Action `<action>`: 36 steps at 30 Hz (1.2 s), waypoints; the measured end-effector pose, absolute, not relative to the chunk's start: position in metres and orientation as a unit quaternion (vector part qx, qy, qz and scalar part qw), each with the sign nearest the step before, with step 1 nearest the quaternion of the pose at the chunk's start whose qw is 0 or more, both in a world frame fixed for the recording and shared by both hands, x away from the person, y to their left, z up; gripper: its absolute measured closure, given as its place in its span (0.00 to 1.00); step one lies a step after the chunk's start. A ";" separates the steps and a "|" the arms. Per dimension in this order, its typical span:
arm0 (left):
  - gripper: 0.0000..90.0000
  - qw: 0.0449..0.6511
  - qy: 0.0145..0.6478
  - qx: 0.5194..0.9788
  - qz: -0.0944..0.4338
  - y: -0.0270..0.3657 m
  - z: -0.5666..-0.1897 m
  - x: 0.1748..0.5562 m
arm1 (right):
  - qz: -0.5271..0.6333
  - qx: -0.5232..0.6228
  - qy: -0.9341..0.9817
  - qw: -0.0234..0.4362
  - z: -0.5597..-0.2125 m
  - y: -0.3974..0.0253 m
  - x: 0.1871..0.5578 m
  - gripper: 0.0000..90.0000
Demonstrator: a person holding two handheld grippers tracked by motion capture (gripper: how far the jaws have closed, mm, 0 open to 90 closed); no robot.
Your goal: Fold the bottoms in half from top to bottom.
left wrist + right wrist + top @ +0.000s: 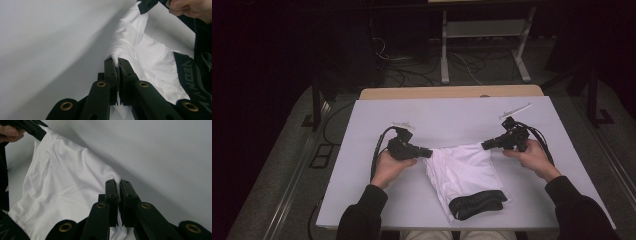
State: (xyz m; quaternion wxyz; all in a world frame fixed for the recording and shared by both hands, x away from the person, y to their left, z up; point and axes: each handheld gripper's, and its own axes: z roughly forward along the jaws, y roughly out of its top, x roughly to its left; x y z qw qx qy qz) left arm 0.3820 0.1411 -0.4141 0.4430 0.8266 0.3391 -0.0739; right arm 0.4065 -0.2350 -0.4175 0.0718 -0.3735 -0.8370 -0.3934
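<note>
**Student:** So what does the high view show at this step?

**Instructor:** White shorts (464, 170) lie on the white table (377, 120), their black waistband (477, 202) toward the person's side. Each far corner of the hem is pinched by a tool: the left gripper (428, 152) at the left corner, the right gripper (484, 145) at the right corner.

**Student:** Are the jaws truly closed on the cloth?

**Instructor:** Yes. In the left gripper view the left gripper (117, 62) has its jaws pressed together with a nub of white fabric (140, 55) squeezed between the tips. The right gripper view shows the same for the right gripper (118, 182): jaws together, a fold of the shorts (65, 185) caught at the tips.

**Student:** What step would you judge this to be?

**Instructor:** Probably a fold, carrying the hem edge toward the waistband, though spreading the garment flat is also possible.

**Student:** How is it done well?

**Instructor:** Keep both grips firm, since each holds little cloth and could slip. Raise the two corners together and level, hold light tension between them so the edge stays straight, and move both hands at the same pace. Lay the hem parallel to the waistband before releasing, and let the near part stay flat on the table as an anchor.
</note>
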 end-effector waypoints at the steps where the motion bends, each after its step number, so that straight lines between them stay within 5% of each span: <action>1: 0.95 0.441 0.339 0.828 -0.072 0.142 -0.413 0.386 | -0.393 -0.377 -0.836 0.070 -0.417 -0.234 0.408 0.93; 36: 0.94 0.447 0.380 0.809 -0.036 0.136 -0.411 0.495 | -0.446 -0.464 -0.764 0.050 -0.424 -0.242 0.473 0.93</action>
